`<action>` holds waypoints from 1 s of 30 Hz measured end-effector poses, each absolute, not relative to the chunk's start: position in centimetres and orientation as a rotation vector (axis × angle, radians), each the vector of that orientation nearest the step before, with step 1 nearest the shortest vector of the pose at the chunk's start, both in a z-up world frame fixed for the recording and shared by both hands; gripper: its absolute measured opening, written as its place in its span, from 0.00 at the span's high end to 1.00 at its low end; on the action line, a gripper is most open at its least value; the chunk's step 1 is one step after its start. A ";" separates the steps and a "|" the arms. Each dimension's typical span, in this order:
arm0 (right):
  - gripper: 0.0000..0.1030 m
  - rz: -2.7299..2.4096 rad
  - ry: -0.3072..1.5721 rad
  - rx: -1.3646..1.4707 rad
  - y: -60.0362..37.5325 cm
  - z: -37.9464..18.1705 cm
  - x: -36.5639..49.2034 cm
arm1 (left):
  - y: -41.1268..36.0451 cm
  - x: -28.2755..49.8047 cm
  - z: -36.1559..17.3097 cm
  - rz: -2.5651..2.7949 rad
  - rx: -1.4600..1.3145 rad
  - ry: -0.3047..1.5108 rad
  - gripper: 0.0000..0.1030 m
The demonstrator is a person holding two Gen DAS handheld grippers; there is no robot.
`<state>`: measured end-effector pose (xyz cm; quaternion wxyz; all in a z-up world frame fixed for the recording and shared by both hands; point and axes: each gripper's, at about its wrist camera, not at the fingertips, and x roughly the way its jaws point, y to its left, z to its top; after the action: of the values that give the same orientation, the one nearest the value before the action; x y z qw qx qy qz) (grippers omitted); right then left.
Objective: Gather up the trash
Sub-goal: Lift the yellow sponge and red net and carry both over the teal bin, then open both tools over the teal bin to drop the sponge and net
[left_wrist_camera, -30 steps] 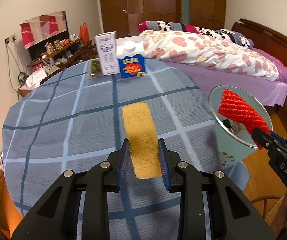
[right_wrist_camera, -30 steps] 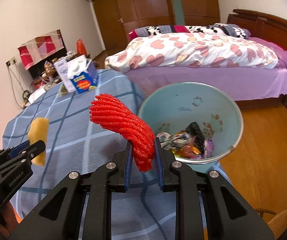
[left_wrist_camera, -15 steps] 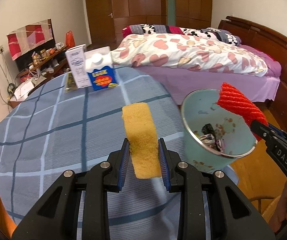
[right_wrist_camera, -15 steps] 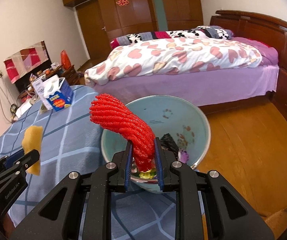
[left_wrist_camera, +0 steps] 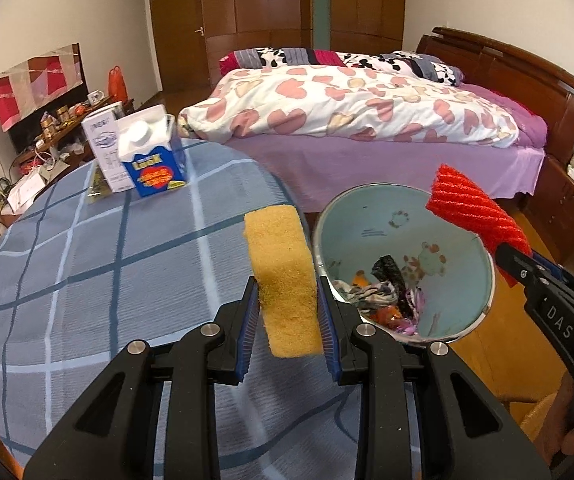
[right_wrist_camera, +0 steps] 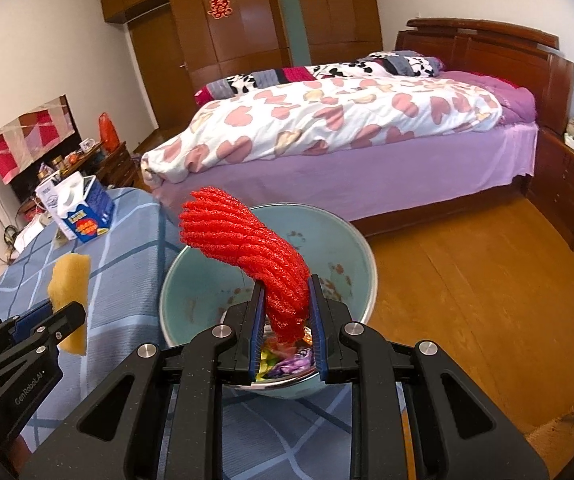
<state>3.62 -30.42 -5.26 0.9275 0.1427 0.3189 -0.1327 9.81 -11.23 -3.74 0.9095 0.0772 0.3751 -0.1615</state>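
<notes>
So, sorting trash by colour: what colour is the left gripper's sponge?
Yellow sponge, clearest in the left wrist view.

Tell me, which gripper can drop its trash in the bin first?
Probably the right gripper: its red sponge hangs over the open bin. The left gripper holds the yellow sponge beside the rim.
</notes>
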 end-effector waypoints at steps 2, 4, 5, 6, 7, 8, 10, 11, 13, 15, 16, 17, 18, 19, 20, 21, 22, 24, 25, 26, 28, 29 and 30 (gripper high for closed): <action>0.80 -0.283 0.655 0.293 -30.8 -5.3 3.7 | -11.9 10.2 -3.9 -0.346 0.154 0.781 0.72; 0.79 -0.292 0.654 0.292 -31.2 -5.4 3.8 | -12.6 10.5 -4.1 -0.358 0.151 0.786 0.72; 0.79 -0.299 0.653 0.290 -31.4 -5.5 3.9 | -13.0 10.8 -4.2 -0.365 0.149 0.791 0.72; 0.80 -0.304 0.654 0.289 -31.6 -5.5 4.0 | -13.4 11.0 -4.3 -0.372 0.149 0.795 0.72; 0.79 -0.309 0.655 0.289 -31.8 -5.6 4.0 | -13.9 11.1 -4.4 -0.379 0.152 0.798 0.72; 0.79 -0.315 0.656 0.289 -32.1 -5.7 4.1 | -14.4 11.3 -4.5 -0.383 0.153 0.800 0.72; 0.79 -0.325 0.656 0.287 -32.5 -5.8 4.4 | -15.0 11.5 -4.6 -0.392 0.153 0.806 0.72; 0.79 -0.334 0.658 0.285 -32.8 -5.8 4.6 | -15.4 11.7 -4.7 -0.397 0.153 0.809 0.72; 0.79 -0.344 0.664 0.285 -33.1 -6.1 4.9 | -16.1 12.0 -4.8 -0.402 0.157 0.811 0.72; 0.79 -0.356 0.679 0.276 -33.5 -6.4 5.6 | -16.9 12.5 -4.9 -0.411 0.162 0.815 0.72; 0.79 -0.358 0.683 0.273 -33.6 -6.5 5.8 | -17.3 12.8 -5.0 -0.417 0.162 0.820 0.72; 0.79 -0.361 0.690 0.267 -33.8 -6.7 6.2 | -17.6 13.0 -5.0 -0.420 0.161 0.823 0.72; 0.79 -0.362 0.693 0.265 -34.0 -6.8 6.4 | -17.8 13.3 -5.2 -0.422 0.160 0.828 0.72; 0.79 -0.365 0.697 0.263 -34.1 -6.9 6.7 | -18.1 13.6 -5.3 -0.424 0.159 0.834 0.72; 0.79 -0.366 0.700 0.262 -34.3 -7.0 6.9 | -18.4 13.9 -5.5 -0.427 0.156 0.845 0.72; 0.79 -0.364 0.707 0.259 -34.5 -7.2 7.2 | -18.6 14.3 -5.8 -0.428 0.151 0.856 0.72; 0.79 -0.363 0.715 0.256 -34.7 -7.4 7.5 | -18.9 14.5 -6.1 -0.429 0.147 0.865 0.72; 0.78 -0.362 0.734 0.256 -35.0 -7.9 8.0 | -19.6 15.1 -6.7 -0.443 0.135 0.893 0.72; 0.78 -0.361 0.742 0.258 -35.0 -8.0 8.1 | -19.9 15.2 -7.0 -0.445 0.135 0.899 0.72; 0.78 -0.361 0.748 0.260 -34.9 -8.1 8.2 | -20.2 15.3 -7.3 -0.444 0.139 0.906 0.72; 0.78 -0.362 0.757 0.263 -35.2 -8.4 8.5 | -20.4 15.6 -7.7 -0.445 0.143 0.914 0.72; 0.78 -0.361 0.761 0.261 -35.2 -8.6 8.6 | -20.5 15.7 -7.9 -0.444 0.146 0.920 0.72; 0.77 -0.356 0.766 0.261 -35.3 -8.7 8.7 | -20.5 15.8 -8.1 -0.444 0.147 0.923 0.71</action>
<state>8.68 -35.28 -8.71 0.9039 0.1264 0.3707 -0.1721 15.79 -20.55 -8.06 0.8692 0.0702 0.4410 -0.2124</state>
